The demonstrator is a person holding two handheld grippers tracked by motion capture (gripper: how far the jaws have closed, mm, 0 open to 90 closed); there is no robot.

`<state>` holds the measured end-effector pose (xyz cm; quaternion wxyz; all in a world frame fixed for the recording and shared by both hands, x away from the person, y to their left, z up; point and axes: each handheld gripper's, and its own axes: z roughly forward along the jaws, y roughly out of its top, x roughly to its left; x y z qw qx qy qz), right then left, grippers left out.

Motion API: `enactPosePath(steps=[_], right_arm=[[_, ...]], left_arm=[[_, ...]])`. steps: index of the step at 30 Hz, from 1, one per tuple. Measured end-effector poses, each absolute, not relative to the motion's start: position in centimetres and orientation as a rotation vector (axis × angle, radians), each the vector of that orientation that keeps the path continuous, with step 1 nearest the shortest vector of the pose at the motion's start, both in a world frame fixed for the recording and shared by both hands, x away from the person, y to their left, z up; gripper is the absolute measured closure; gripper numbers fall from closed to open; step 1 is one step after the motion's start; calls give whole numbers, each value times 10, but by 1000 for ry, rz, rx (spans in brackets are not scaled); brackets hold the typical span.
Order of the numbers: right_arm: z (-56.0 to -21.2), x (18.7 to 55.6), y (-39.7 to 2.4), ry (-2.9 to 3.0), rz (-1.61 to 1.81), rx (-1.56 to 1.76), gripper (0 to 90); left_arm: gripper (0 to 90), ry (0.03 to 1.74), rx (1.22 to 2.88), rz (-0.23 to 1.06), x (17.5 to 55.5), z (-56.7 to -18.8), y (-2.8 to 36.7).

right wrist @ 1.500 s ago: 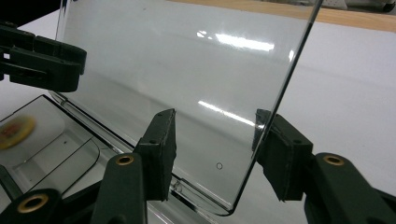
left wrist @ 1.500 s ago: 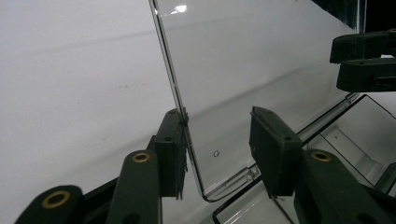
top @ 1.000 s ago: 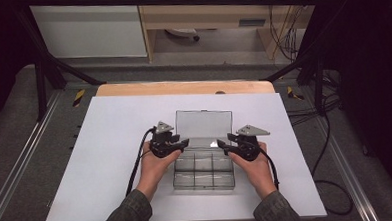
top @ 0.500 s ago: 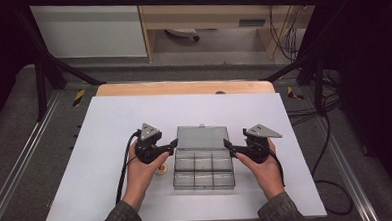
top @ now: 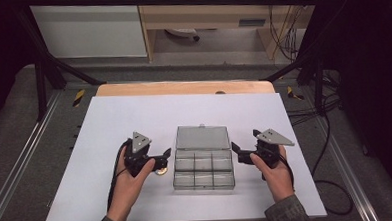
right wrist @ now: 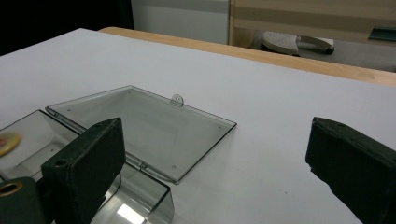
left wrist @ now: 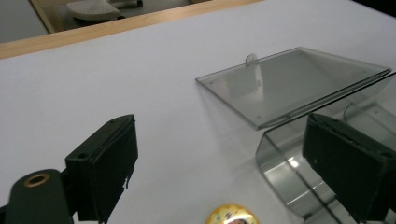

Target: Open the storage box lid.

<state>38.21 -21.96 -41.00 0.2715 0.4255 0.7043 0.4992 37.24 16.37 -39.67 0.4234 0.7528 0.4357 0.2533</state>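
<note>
Nearest, two matte black grippers, each topped by a grey three-cornered plate: left gripper (top: 162, 157) and right gripper (top: 237, 153), jaws wide apart and just been opening, nothing between them. Between the two, on the smooth white table (top: 109, 124), a clear smoky plastic compartment box (top: 203, 170), six cells, lid (top: 203, 138) flat open behind. Beside the left jaws, a small round golden disc (top: 160, 170); print unreadable.

Clear compartment box (top: 203, 171) mid-table, lid (top: 202, 138) open flat; gold coin (top: 160, 170) just left.
</note>
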Motion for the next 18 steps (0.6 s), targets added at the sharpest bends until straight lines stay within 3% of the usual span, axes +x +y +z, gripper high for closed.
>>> enactPosePath(steps=[18], right_arm=[[-423,356,-247,1963,1235,1182,50]], left_arm=[[80,1083,1943,696,367,-382,179]])
